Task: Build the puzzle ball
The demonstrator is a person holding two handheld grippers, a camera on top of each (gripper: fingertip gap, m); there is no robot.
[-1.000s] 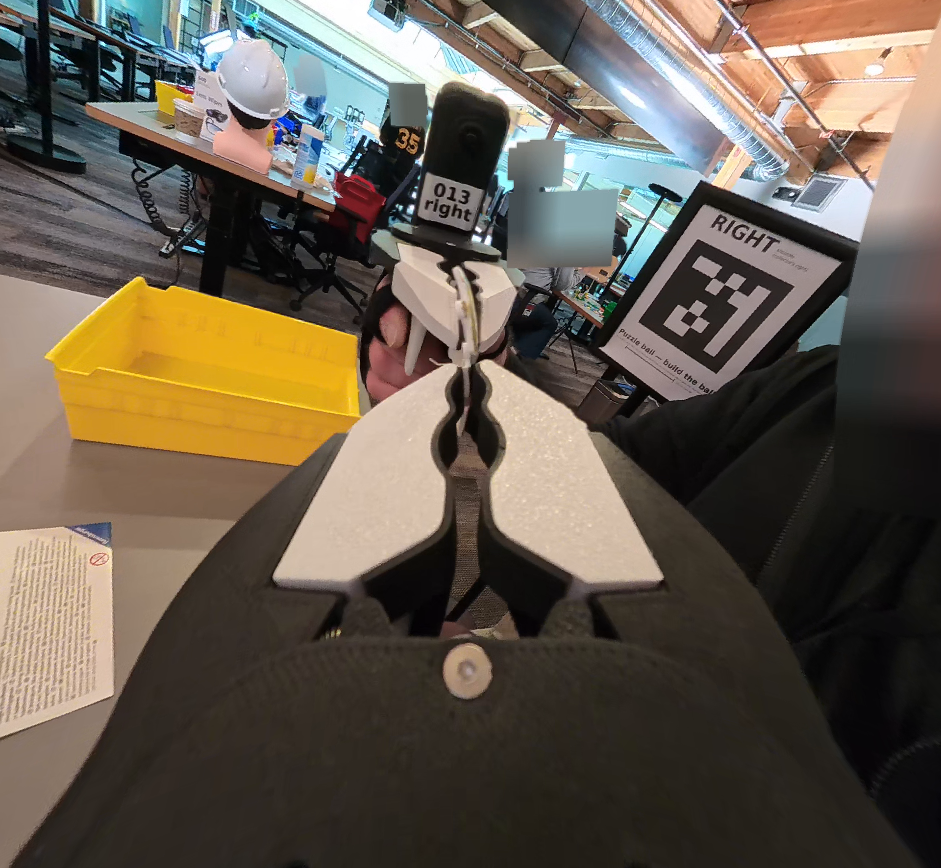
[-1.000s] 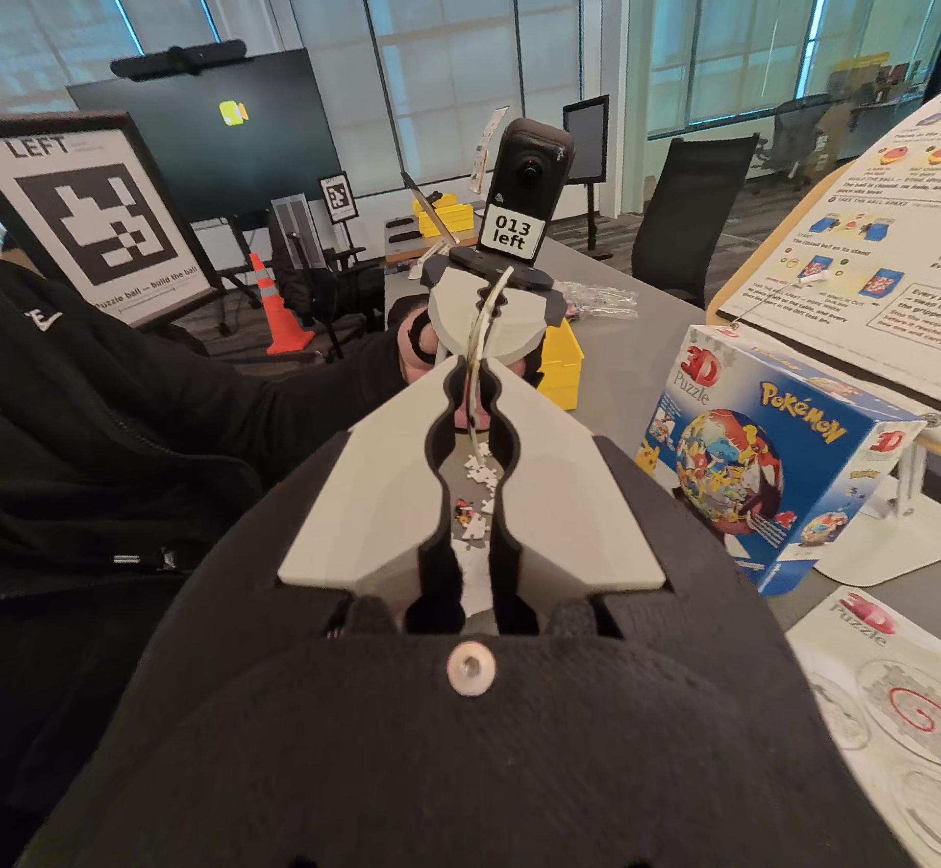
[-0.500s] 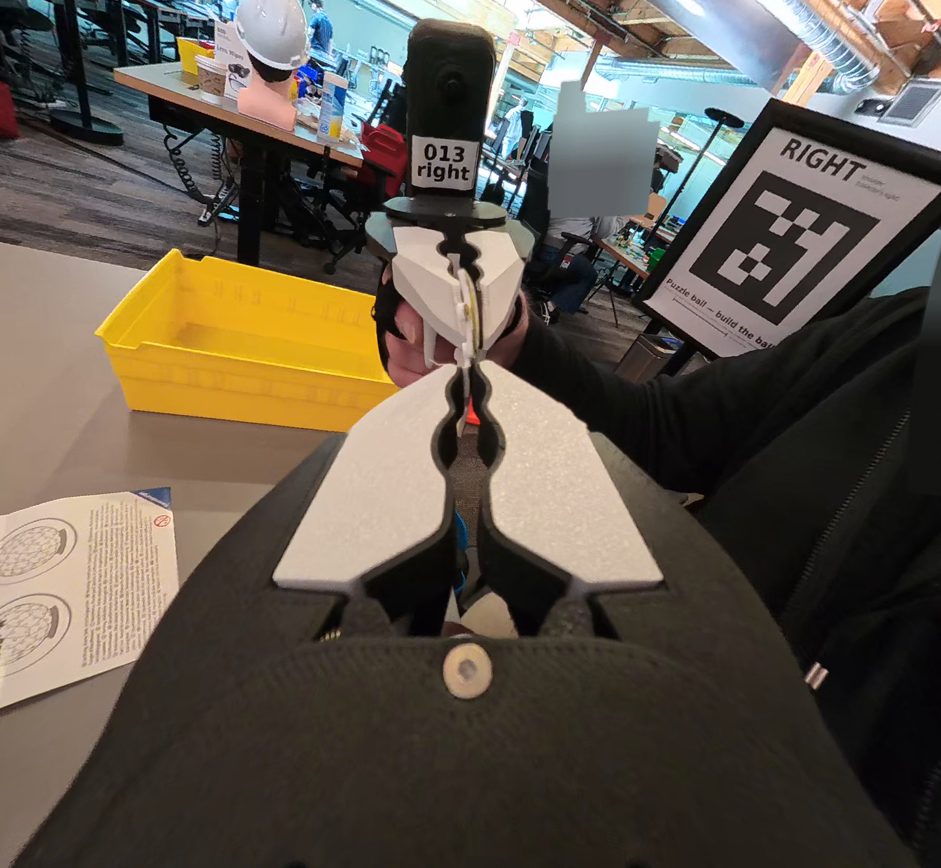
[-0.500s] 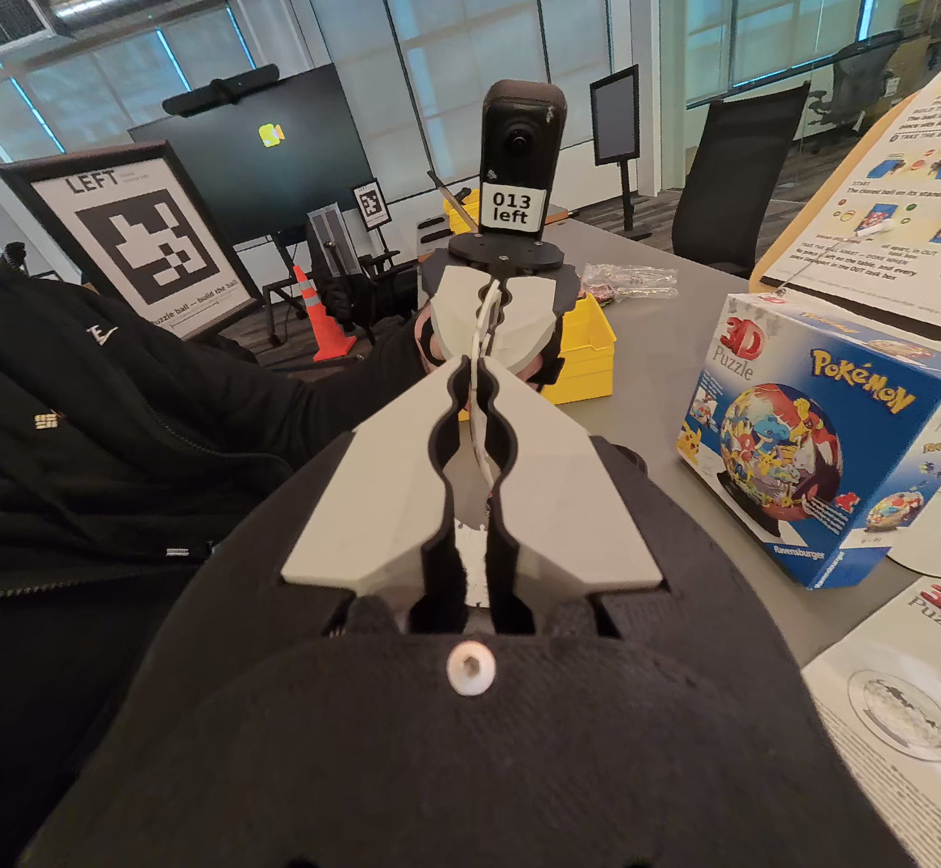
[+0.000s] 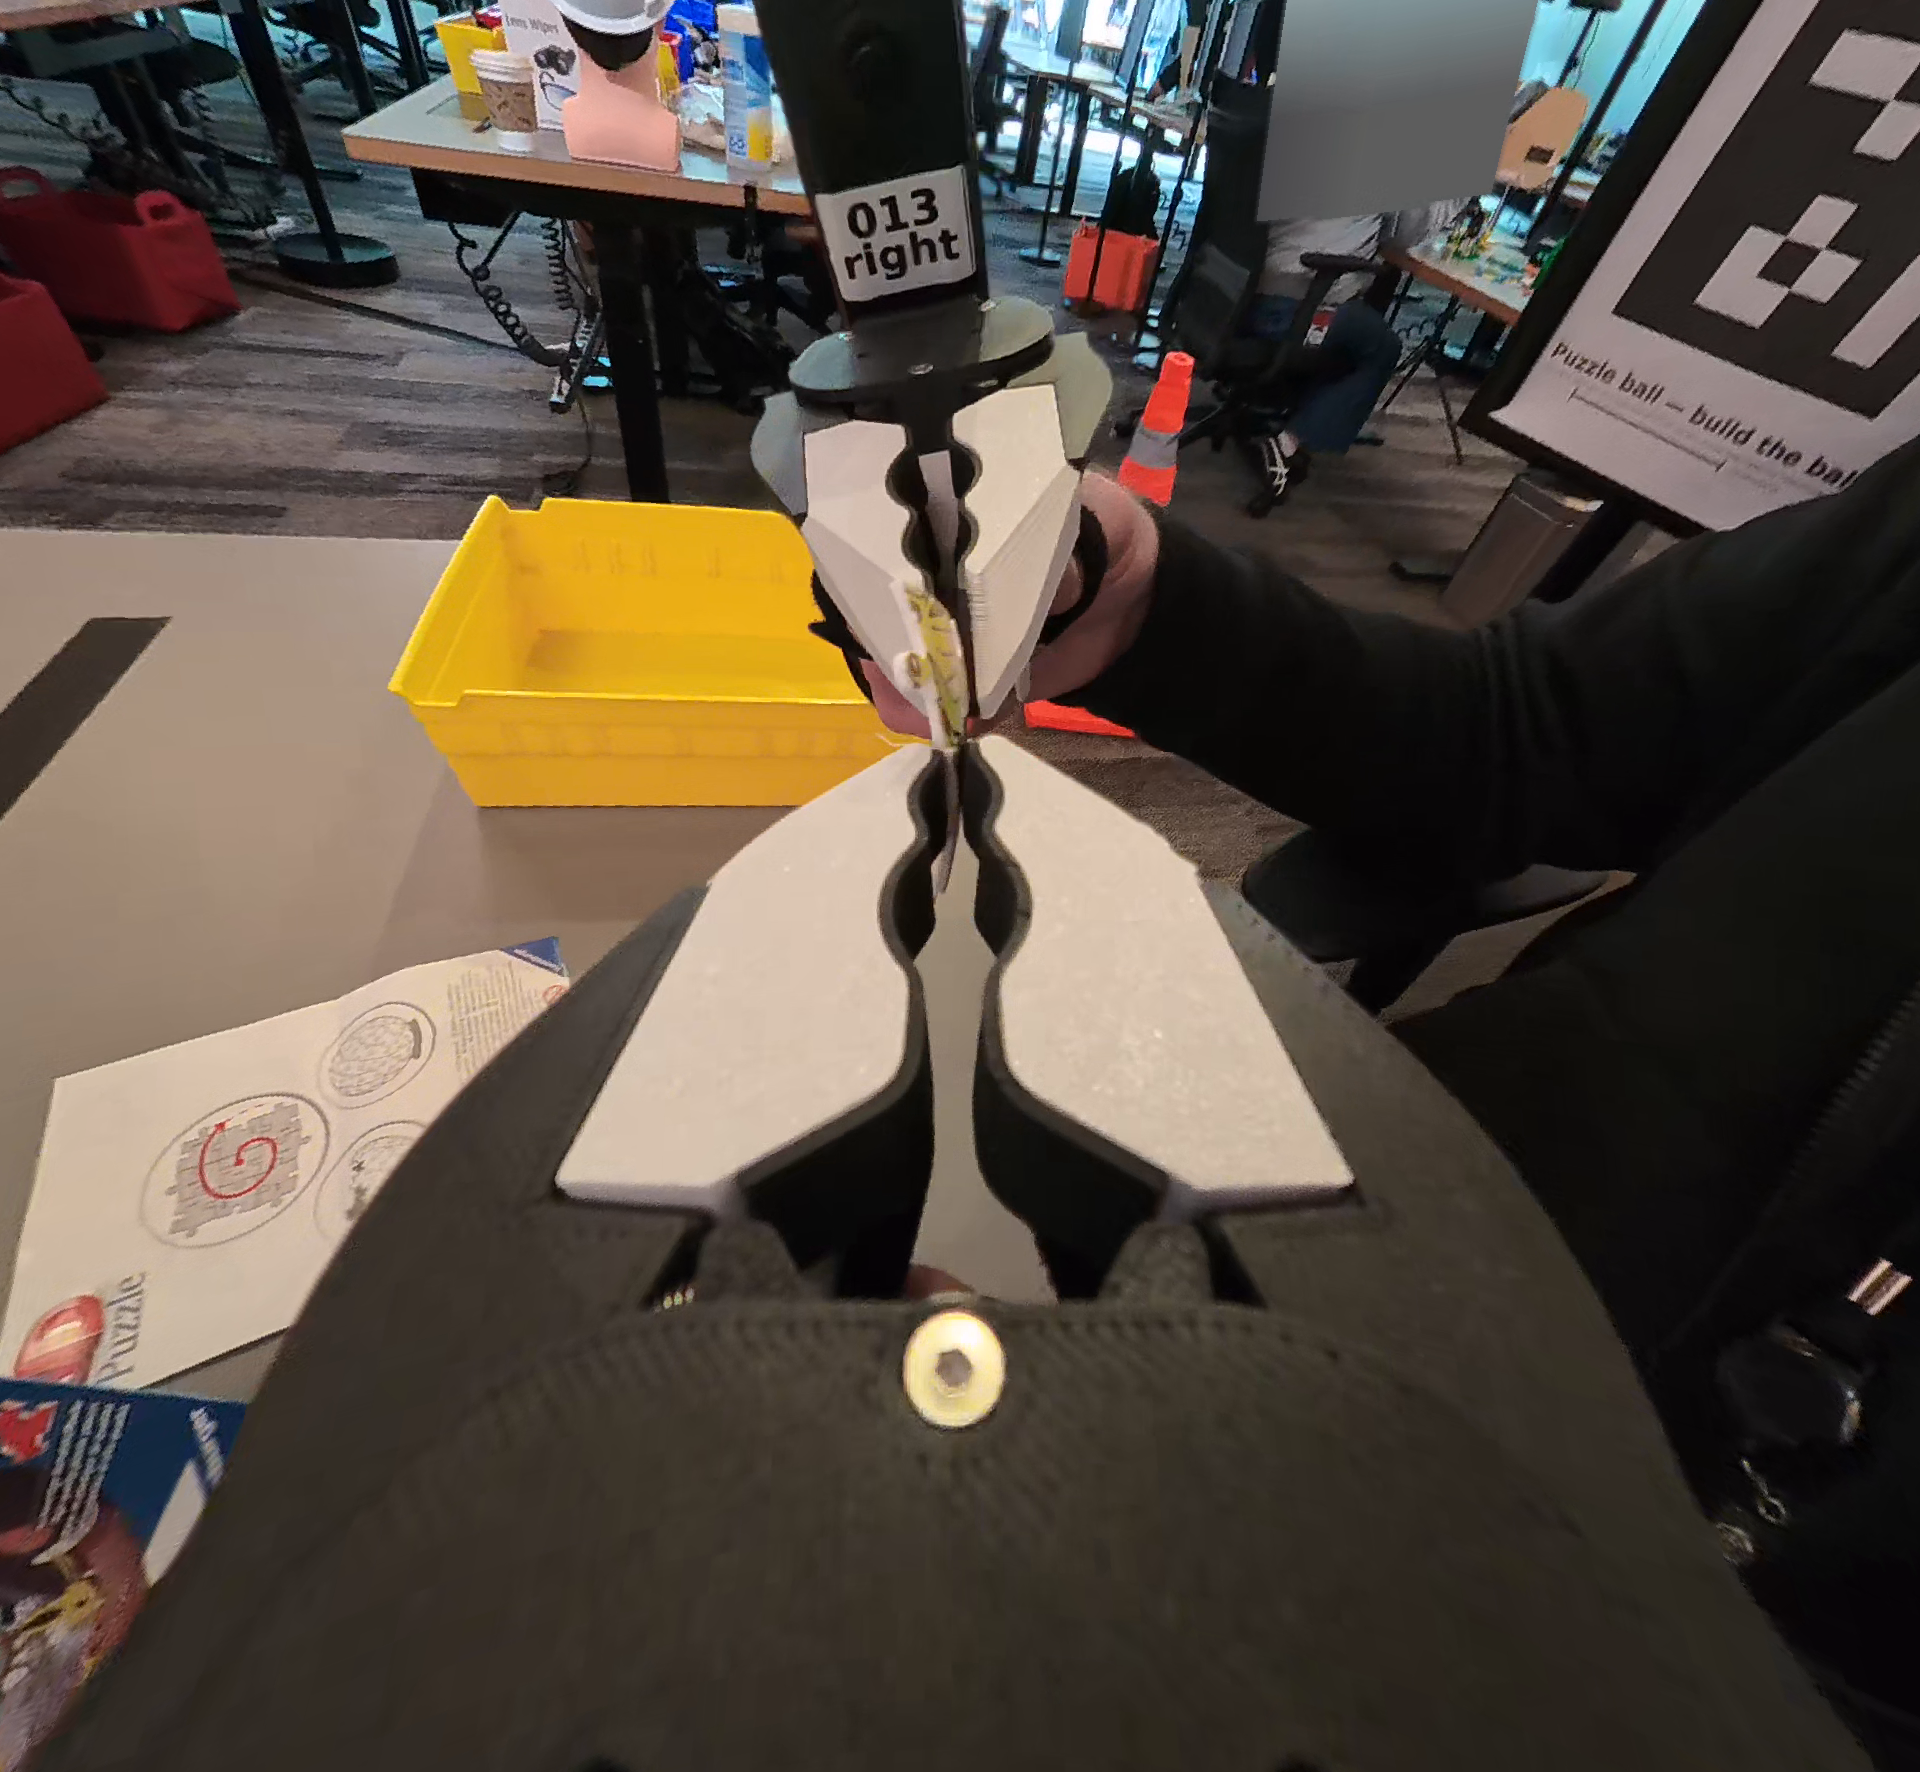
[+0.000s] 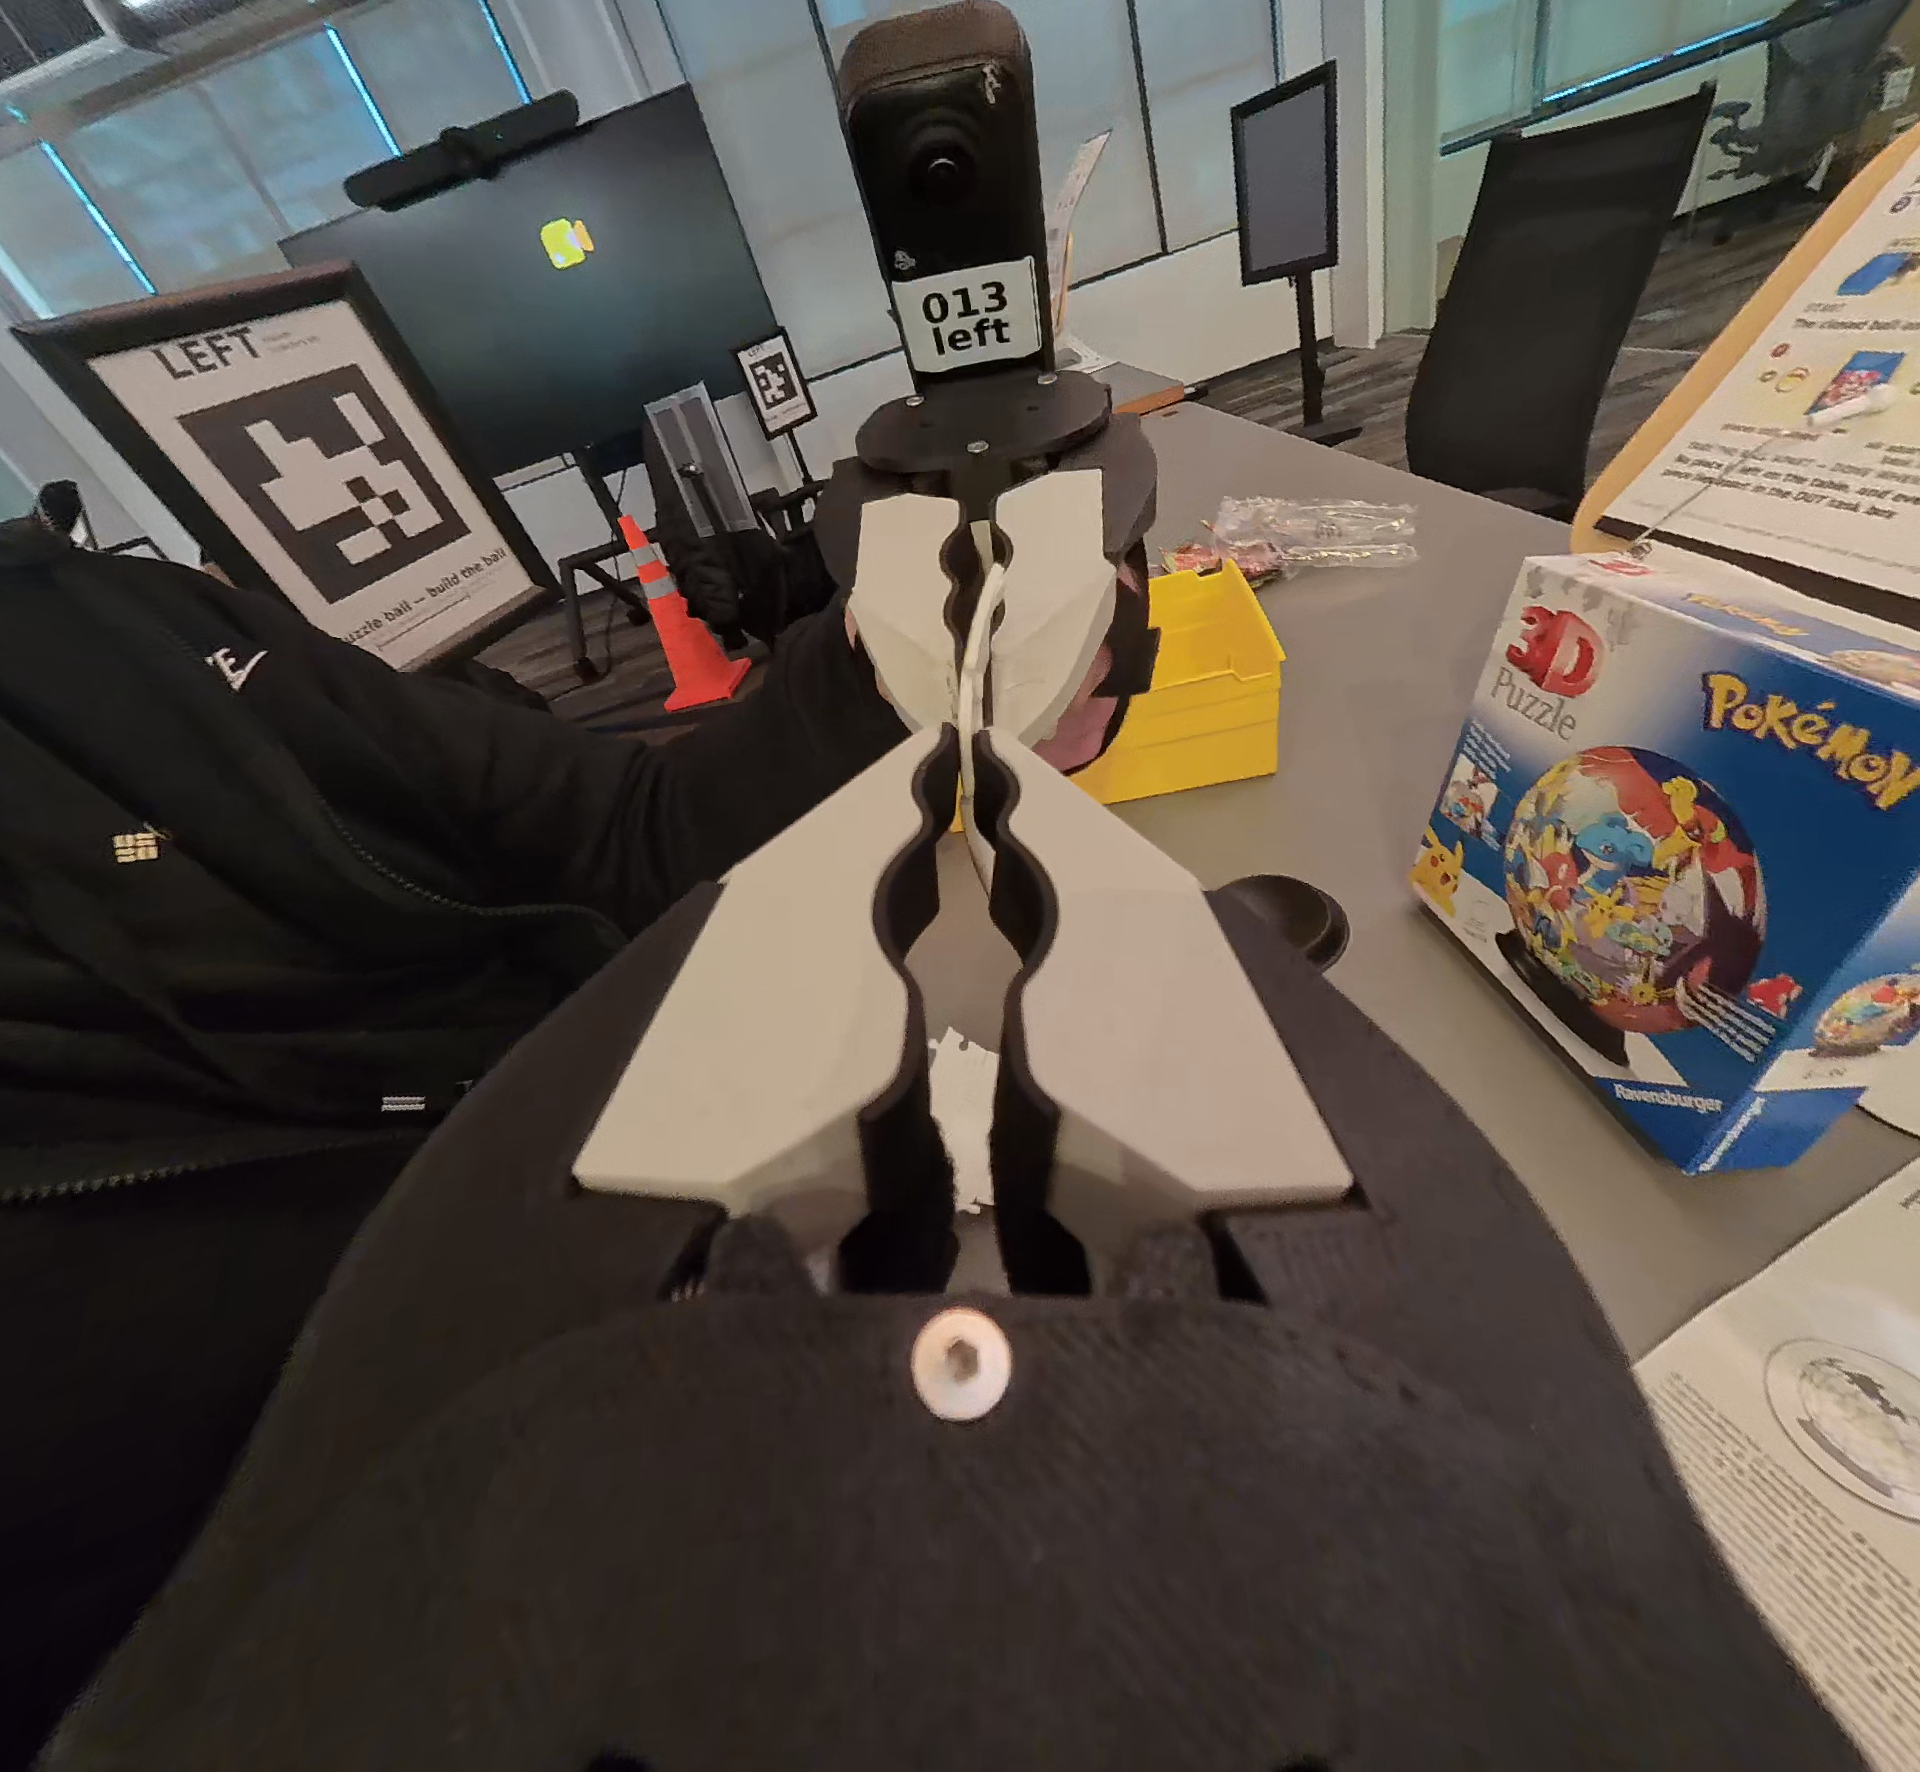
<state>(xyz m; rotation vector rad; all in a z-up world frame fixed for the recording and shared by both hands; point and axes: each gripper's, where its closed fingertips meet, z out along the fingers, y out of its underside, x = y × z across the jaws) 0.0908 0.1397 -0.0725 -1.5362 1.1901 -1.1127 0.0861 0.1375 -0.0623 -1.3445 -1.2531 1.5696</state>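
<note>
My left gripper (image 5: pixel 951 764) and right gripper (image 6: pixel 966 751) are held in the air, facing each other tip to tip. Each is shut on a thin curved puzzle piece held edge-on. In the left wrist view the right gripper (image 5: pixel 954 720) pinches a piece with a yellow print (image 5: pixel 933 652), and my own piece (image 5: pixel 948 844) shows as a sliver between the fingers. In the right wrist view the left gripper (image 6: pixel 974 709) holds a white curved edge (image 6: pixel 982 621) that runs on into my own jaws. The pieces meet at the fingertips. I cannot tell whether they are locked together.
A yellow bin (image 5: pixel 623 735) stands on the grey table (image 5: pixel 208 839), also in the right wrist view (image 6: pixel 1205 704). The blue puzzle box (image 6: pixel 1662 849), a printed instruction sheet (image 5: pixel 239 1151), a black round stand (image 6: pixel 1288 907) and a plastic bag (image 6: pixel 1309 527) lie around. Loose white pieces (image 6: pixel 956 1099) lie below. The grippers are tip to tip, or close to it.
Both grippers have stayed shut and tip to tip while tilting downward, so more of the table shows. The right gripper has rolled slightly, so its piece's yellow face now shows.
</note>
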